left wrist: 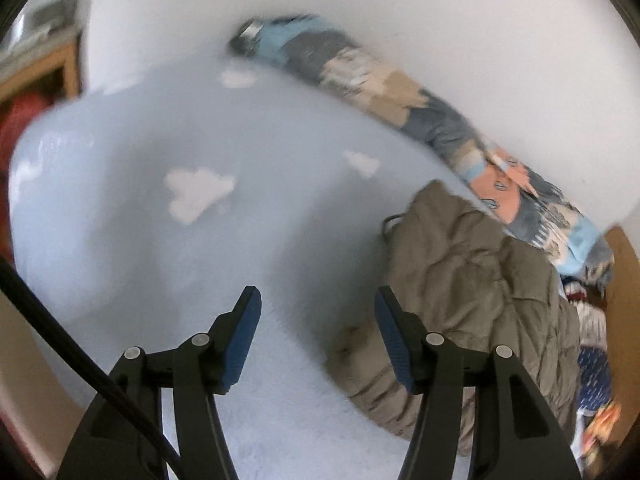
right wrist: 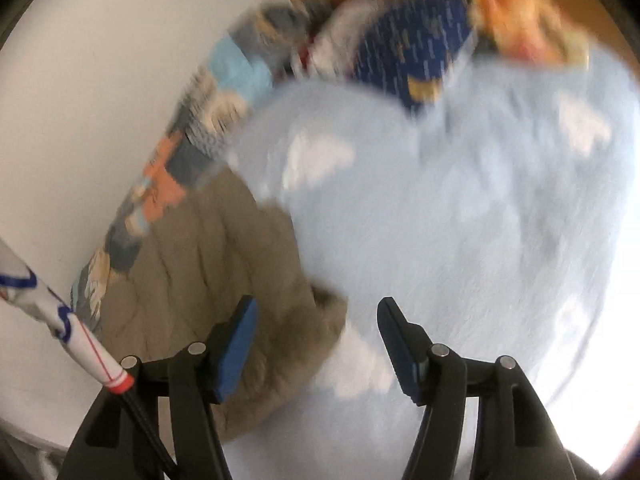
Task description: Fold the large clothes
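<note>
Both sets of tongs hung wide open and empty, blue pads well apart, above soft bedding. Between the pads of the left tongs (left wrist: 318,336) lay the pale blue blanket (left wrist: 200,240) with white cloud shapes, which seemed to cover a bed. The brown quilted jacket (left wrist: 472,300), the large garment most likely meant for folding, lay crumpled just right of the left tongs, its near edge passing behind the right-hand pad; no contact could be made out. The right tongs (right wrist: 318,340) hovered over the line where that jacket (right wrist: 208,280) met the blanket (right wrist: 460,240), the jacket to its left. Judging by the heap and the open pads, folding had not begun, and both tools were probably positioned to take hold of the jacket's edge. Beyond the jacket, a rolled patterned blanket (left wrist: 400,96) lay along the white wall (left wrist: 440,20), apparently parked out of the way. Farther off, a blurred pile of other clothes (right wrist: 420,48), dark blue and orange, sat at the bed's end.
</note>
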Tool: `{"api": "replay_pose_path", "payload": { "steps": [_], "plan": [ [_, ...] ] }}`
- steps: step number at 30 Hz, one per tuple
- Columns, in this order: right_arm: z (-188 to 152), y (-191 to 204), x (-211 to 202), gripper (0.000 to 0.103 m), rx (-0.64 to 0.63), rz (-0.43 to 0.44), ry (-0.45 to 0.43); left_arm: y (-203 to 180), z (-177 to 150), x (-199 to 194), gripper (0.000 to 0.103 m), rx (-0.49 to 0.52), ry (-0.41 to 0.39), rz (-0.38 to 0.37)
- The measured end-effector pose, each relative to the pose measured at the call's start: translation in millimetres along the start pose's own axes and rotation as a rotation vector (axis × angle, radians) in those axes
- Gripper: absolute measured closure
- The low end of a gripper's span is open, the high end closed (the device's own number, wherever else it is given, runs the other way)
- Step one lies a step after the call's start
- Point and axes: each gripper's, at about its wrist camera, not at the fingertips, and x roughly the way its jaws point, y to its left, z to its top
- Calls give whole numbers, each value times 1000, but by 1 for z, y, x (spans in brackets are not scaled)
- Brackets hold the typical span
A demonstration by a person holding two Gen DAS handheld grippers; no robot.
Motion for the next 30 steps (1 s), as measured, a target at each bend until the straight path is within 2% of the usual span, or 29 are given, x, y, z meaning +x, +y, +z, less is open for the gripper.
{"api": "replay_pose_path", "payload": {
  "steps": [3,5,7,10,12,15,17,21,22,24,28,30],
  "plan": [
    [-6,43,0,41,-149,55,-32,-46,-10,-1,45,178,-37,-36],
    [-14,60,13,46,-187,82,3,-79,-24,2,45,310,-39,-61],
    [-19,69,33,55,-201,57,46,-106,-36,15,45,420,-11,-69],
    [-20,59,62,56,-157,-24,123,-119,-43,43,45,458,74,-22],
    [-20,38,78,57,-84,-46,189,-115,-45,69,44,423,169,17],
    [-23,21,93,57,-18,-65,265,-118,-41,83,42,383,214,23],
    [-20,23,92,57,-10,-78,255,-124,-40,81,42,392,193,36],
    [-15,52,63,55,-84,-69,122,-129,-36,51,42,399,57,6],
    [-15,65,57,53,-121,-58,85,-138,-36,42,42,419,-6,-5],
    [-15,88,58,49,-190,-37,57,-151,-39,31,42,461,-66,-30],
    [-31,133,83,49,-305,-11,80,-182,-57,39,41,552,-51,-90],
    [-40,141,95,49,-327,-22,108,-196,-68,54,41,612,-12,-73]
  ]
}}
